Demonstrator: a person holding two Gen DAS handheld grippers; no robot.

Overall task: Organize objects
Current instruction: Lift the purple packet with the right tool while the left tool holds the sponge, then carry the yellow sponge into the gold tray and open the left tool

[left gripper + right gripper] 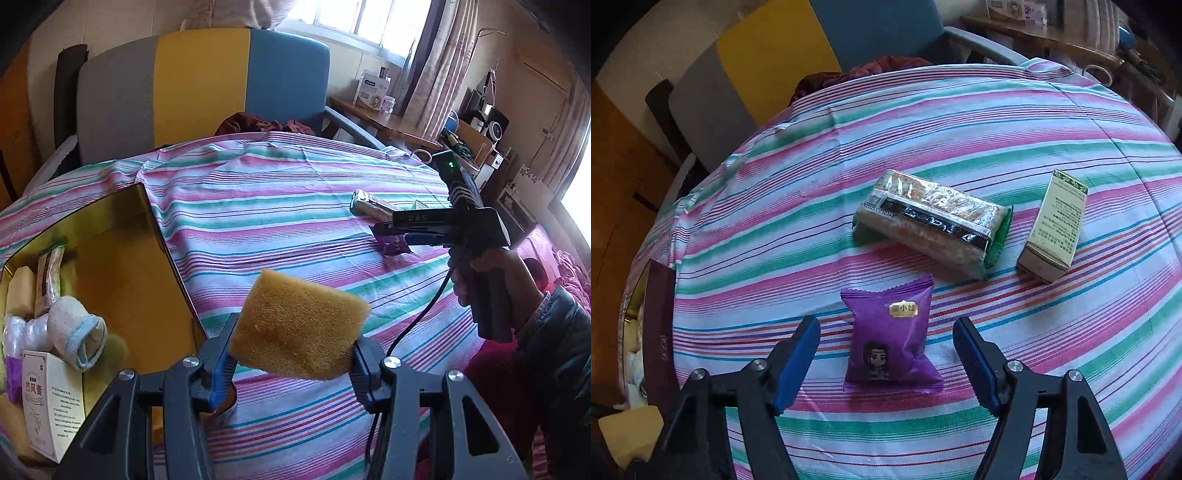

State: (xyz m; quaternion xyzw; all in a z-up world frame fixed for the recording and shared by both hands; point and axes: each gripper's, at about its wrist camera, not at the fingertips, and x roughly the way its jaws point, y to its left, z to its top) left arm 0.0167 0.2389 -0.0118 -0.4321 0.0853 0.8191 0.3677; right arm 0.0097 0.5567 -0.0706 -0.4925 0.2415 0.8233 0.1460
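Objects for sorting lie on a striped cloth (820,192) and in a gold-lined box (122,236). Clamped between the pads of the left gripper (291,354) is a yellow sponge (299,328), raised clear of the cloth and tilted, its far corner sticking out past the fingertips. To that gripper's left, just beside it, stands the open box, which holds a white sock (77,336), a printed carton (51,402), a snack packet (50,284) leaning against its wall, and some pale wrapped items that are too blurred to identify.

Ahead and to the right of the left gripper, a hand (491,280) with a dark sleeve holds the other tool over the cloth. The right gripper (886,354) stands with its jaws apart and nothing pressed between them. A purple snack pouch (890,336) lies flat on the cloth in the gap between the blue pads (798,362), touching neither of them. Just beyond the pouch lies a wrapped cake bar (931,225), set at a slant. Further to the right of that sits a small pale green carton (1056,229), lying on its side, apart from the bar. At the right gripper's far left the box's dark outer wall (657,332) appears.
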